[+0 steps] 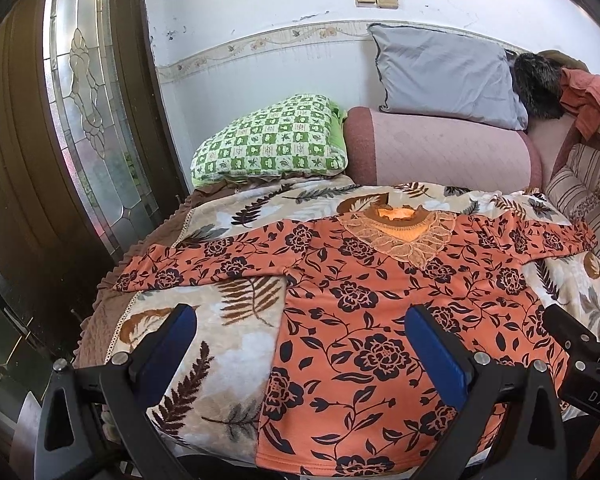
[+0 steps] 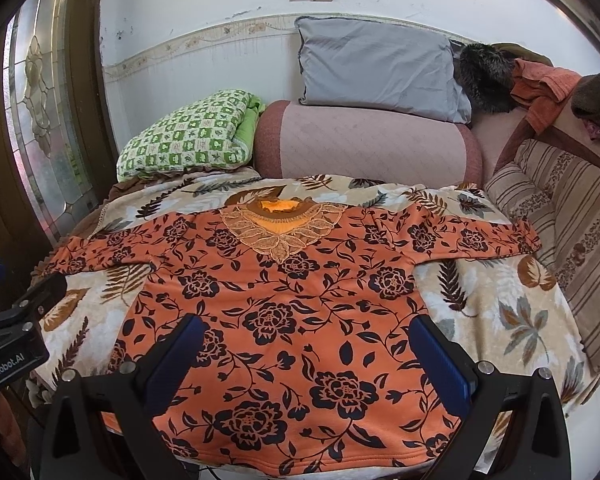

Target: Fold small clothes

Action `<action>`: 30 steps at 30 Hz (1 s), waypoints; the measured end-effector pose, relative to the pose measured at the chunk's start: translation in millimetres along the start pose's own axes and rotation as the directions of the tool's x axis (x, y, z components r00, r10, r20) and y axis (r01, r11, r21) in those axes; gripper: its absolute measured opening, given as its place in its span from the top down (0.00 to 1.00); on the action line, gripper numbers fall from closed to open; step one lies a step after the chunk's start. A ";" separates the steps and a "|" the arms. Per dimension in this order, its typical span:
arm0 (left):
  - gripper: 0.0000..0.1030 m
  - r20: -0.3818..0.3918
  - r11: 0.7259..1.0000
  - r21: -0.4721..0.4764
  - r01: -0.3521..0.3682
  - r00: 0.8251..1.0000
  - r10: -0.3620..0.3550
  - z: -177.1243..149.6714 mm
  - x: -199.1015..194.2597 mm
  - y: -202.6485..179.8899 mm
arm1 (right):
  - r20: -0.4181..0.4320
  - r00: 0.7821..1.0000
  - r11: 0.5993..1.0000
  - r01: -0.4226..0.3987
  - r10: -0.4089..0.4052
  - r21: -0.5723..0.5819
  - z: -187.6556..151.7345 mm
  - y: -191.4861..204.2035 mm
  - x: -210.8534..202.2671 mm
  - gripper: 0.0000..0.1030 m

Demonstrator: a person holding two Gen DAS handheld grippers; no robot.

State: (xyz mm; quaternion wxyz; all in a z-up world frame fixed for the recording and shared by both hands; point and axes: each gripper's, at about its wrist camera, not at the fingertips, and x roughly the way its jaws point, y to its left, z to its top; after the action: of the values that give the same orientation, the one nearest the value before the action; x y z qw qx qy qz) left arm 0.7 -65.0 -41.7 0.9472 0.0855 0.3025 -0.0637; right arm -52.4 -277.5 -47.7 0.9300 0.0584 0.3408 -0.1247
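An orange top with dark flower print (image 1: pixel 380 312) lies flat and face up on a leaf-patterned blanket (image 1: pixel 228 344), sleeves spread to both sides, lace collar (image 1: pixel 404 236) at the far end. My left gripper (image 1: pixel 300 332) is open and empty, above the top's left hem edge. My right gripper (image 2: pixel 306 344) is open and empty, above the lower middle of the top (image 2: pixel 292 312). The right gripper shows at the right edge of the left wrist view (image 1: pixel 580 332), and the left gripper shows at the left edge of the right wrist view (image 2: pixel 20 320).
The blanket (image 2: pixel 500 320) covers a round surface. Behind it stand a pink bolster (image 2: pixel 364 140), a green checked pillow (image 2: pixel 188 140) and a grey pillow (image 2: pixel 380 68). A striped cushion (image 2: pixel 572 216) lies to the right. A glass-panelled door (image 1: pixel 92 100) is at the left.
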 end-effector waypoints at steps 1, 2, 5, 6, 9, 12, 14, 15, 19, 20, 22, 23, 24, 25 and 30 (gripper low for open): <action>0.00 -0.001 1.000 0.000 0.000 1.000 0.000 -0.2 0.8 -0.2 | -0.002 1.000 1.000 -0.001 0.001 0.001 0.2 0.1 1.1 0.00; 0.00 -0.002 1.000 0.000 -0.001 1.000 0.001 -0.3 1.8 -0.4 | -0.003 1.000 1.000 -0.001 0.001 0.001 0.1 0.0 1.7 0.00; 0.00 -0.007 1.000 0.001 -0.001 1.000 0.001 0.1 5.2 -0.9 | -0.007 1.000 1.000 0.000 0.000 0.000 0.2 0.3 4.6 0.00; 0.00 -0.010 1.000 0.002 -0.002 1.000 0.002 0.2 6.8 -1.5 | -0.009 1.000 1.000 -0.002 0.002 0.000 0.3 0.3 5.9 0.00; 0.00 -0.014 1.000 0.005 -0.002 1.000 0.002 -0.1 9.6 -2.6 | -0.014 1.000 1.000 -0.001 0.001 0.000 -0.2 0.4 9.3 0.00; 0.00 -0.019 1.000 0.009 -0.004 1.000 0.004 0.4 13.5 -4.7 | -0.019 1.000 1.000 -0.002 0.002 0.000 -0.1 -0.4 13.3 0.00; 0.00 -0.022 1.000 0.014 -0.004 1.000 0.004 1.0 17.7 -6.2 | -0.023 1.000 1.000 -0.002 0.002 0.001 0.1 -1.6 16.2 0.00; 0.00 -0.024 1.000 0.017 -0.005 1.000 0.005 1.5 20.2 -7.7 | -0.026 1.000 1.000 -0.003 0.004 0.003 0.3 -2.4 18.3 0.00; 0.00 -0.039 1.000 0.028 0.001 0.999 0.000 3.9 38.7 -15.2 | -0.041 0.999 1.000 0.008 -0.008 0.009 1.8 -9.2 29.7 0.00; 0.00 -0.045 0.999 0.032 0.005 0.999 -0.003 5.2 47.2 -17.9 | -0.044 0.999 1.000 0.013 -0.012 0.008 2.5 -11.4 33.2 0.00; 0.00 -0.072 0.999 0.032 0.025 0.997 -0.023 9.6 68.9 -22.9 | -0.050 0.999 1.000 0.020 -0.019 0.010 5.8 -18.7 42.6 0.00; 0.00 -0.093 0.999 0.026 0.044 0.995 -0.042 12.5 84.5 -25.5 | -0.053 0.998 1.000 0.016 -0.015 0.021 8.0 -25.1 47.8 0.00; 0.00 -0.114 0.998 0.019 0.055 0.992 -0.052 15.1 99.2 -27.2 | -0.057 0.998 0.999 0.008 -0.006 0.041 10.8 -34.4 54.5 0.00; 0.00 -0.132 0.998 0.009 0.059 0.990 -0.057 18.2 114.4 -28.3 | -0.062 0.998 0.998 0.003 0.001 0.066 14.5 -47.2 62.7 0.00; 0.00 -0.189 0.993 -0.115 0.030 0.981 -0.051 35.6 195.0 -26.8 | -0.057 0.998 0.965 -0.002 0.018 0.261 32.5 -141.3 108.5 0.00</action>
State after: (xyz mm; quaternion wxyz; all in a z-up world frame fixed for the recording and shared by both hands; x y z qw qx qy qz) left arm 173.8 -111.9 -130.3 0.9154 0.0321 0.3972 -0.0575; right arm 9.2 -440.6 -96.6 0.9044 0.1857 0.3484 -0.1620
